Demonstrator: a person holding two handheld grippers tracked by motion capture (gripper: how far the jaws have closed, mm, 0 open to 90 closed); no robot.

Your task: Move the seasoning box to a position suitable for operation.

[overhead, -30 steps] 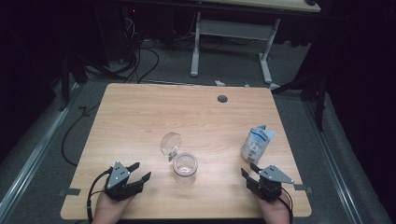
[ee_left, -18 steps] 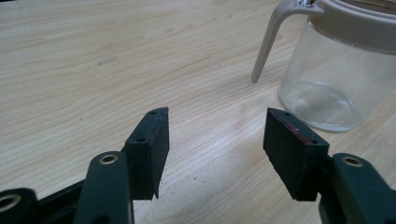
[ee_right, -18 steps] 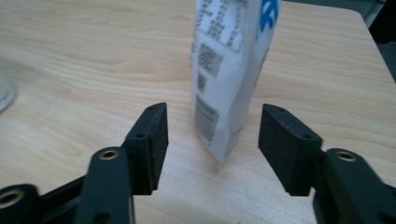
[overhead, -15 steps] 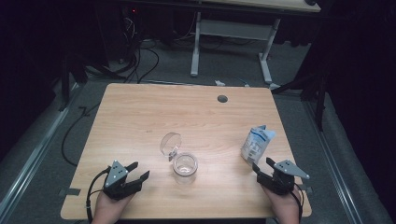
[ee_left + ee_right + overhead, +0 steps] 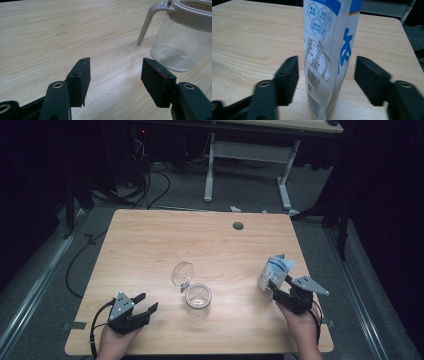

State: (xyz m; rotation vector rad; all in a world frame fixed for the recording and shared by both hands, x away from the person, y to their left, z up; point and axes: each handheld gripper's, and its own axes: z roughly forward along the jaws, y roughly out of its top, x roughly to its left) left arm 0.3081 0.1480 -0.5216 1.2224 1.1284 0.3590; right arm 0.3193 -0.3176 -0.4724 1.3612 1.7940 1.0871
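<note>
pouch (image 5: 325, 57): white, blue print | jar (image 5: 178, 47): clear (beige rim)

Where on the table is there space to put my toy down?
The table is bare across its whole far half, from the back edge around the small round hole down to the glass jar with its open lid. The left side beyond the left hand-held gripper is free too. It is crowded at the right, where the right hand-held gripper straddles the blue-and-white pouch.

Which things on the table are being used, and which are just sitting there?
Being used:
white and blue pouch, standing between the open right gripper jaws
glass jar with its lid flipped open, near the open left gripper

Just sitting there:
round cable hole in the table
</note>
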